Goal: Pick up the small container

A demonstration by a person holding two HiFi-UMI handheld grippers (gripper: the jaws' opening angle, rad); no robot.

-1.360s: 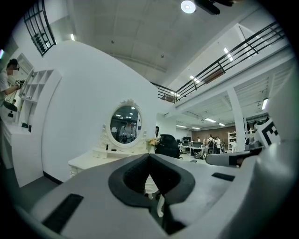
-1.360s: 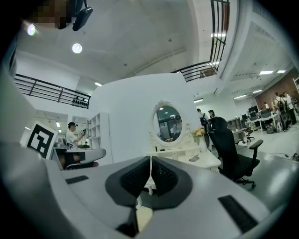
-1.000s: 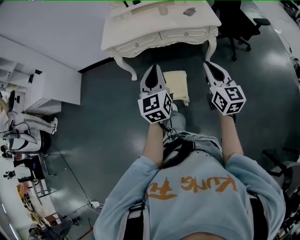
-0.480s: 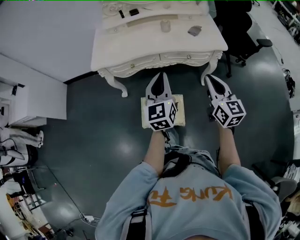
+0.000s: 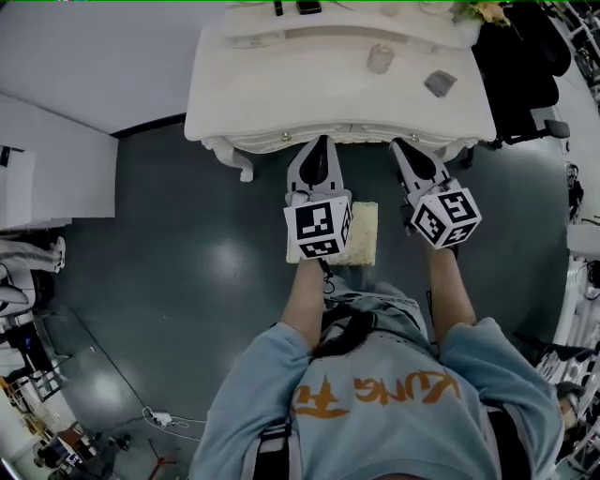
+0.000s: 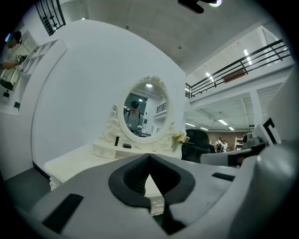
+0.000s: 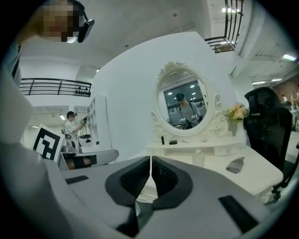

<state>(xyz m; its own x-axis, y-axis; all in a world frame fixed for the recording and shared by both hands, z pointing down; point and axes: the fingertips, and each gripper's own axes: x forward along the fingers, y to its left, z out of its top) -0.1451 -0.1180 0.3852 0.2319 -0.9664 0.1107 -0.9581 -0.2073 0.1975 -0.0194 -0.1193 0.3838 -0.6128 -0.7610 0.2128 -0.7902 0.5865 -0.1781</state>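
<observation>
The small container (image 5: 380, 58) stands upright on the cream dressing table (image 5: 244, 94), right of the middle and toward the back edge, just in front of the raised back shelf. Nothing touches it. In the right gripper view it shows as a pale little cylinder (image 7: 198, 157) under the oval mirror (image 7: 182, 107). A folded grey cloth (image 5: 439, 83) lies on the top near it, closer to the right edge, and a bunch of flowers (image 5: 483, 11) sits at the back right corner.

Both grippers hang at the table's front edge, well apart from the container. The left gripper (image 5: 319, 142) points at about the middle of that edge; its own view shows the two jaws brought together at the tips with nothing between them (image 6: 149, 158). The right gripper (image 5: 399, 145) is nearer the front right corner, and its jaws are closed too, with only a thin slit between the dark pads and nothing held (image 7: 150, 161).

Below the left gripper a padded stool (image 5: 364, 234) stands on the dark floor (image 5: 187, 244). A black chair (image 5: 525, 66) stands past the table's right edge.
</observation>
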